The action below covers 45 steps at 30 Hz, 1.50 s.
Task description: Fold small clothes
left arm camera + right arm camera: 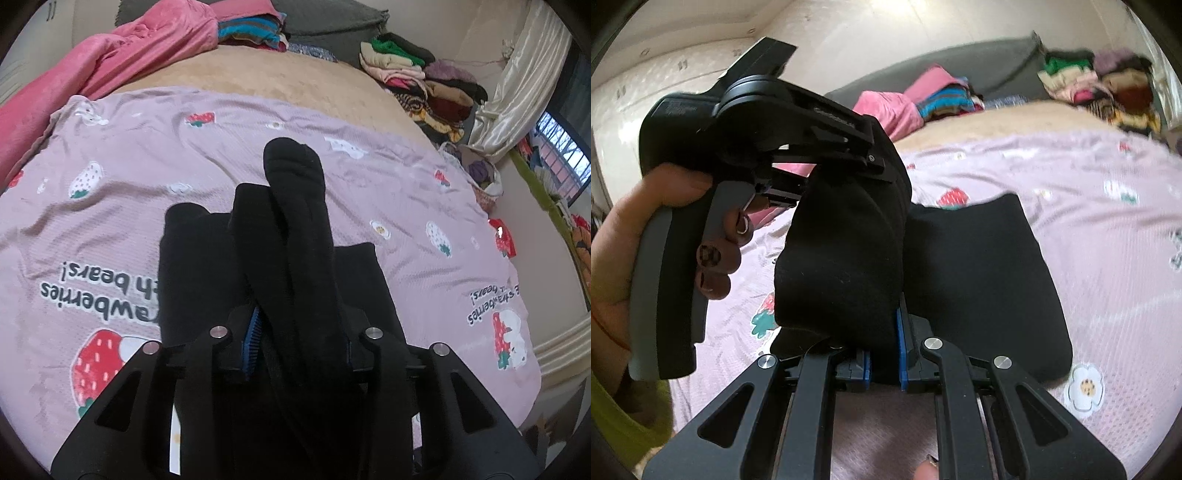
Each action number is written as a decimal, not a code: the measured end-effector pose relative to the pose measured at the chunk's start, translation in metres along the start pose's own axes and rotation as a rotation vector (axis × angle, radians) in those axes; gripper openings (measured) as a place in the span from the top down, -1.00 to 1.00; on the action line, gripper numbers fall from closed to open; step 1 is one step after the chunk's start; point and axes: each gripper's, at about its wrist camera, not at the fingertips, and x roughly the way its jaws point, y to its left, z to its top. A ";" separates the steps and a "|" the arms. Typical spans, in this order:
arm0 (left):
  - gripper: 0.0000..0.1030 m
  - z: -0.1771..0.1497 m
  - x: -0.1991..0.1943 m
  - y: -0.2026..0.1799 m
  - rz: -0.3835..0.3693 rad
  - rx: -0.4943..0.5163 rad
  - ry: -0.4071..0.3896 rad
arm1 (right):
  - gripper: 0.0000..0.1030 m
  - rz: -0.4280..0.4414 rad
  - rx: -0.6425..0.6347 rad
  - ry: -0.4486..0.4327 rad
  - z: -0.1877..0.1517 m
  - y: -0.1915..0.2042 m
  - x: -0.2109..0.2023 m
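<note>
Folding looks midway: in the left wrist view the left hand-held gripper (299,339) pinches a bunched black garment (295,221) at frame centre above the lilac strawberry bedspread (110,166), and in the right wrist view the right hand-held gripper (884,363) pinches its lower edge, part lying flat centre-right, unfinished.

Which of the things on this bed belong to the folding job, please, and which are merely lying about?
In the job:
- black garment, partly lifted off the bed
- left tool, shut on the garment
- right tool, shut on the garment
- lilac sheet, the folding surface

Lying about:
- pink blanket
- clothes pile
- striped stack
- curtain
</note>
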 end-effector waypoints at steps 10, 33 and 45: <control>0.09 0.000 0.032 -0.019 0.039 0.030 0.049 | 0.73 0.052 0.152 0.064 -0.010 -0.025 -0.002; -0.67 -0.046 0.000 0.056 0.066 -0.061 -0.063 | -0.60 0.133 0.258 0.222 0.034 -0.078 -0.007; -0.67 -0.060 0.003 0.061 0.090 -0.022 -0.066 | 0.18 0.049 0.206 0.281 0.077 -0.080 0.054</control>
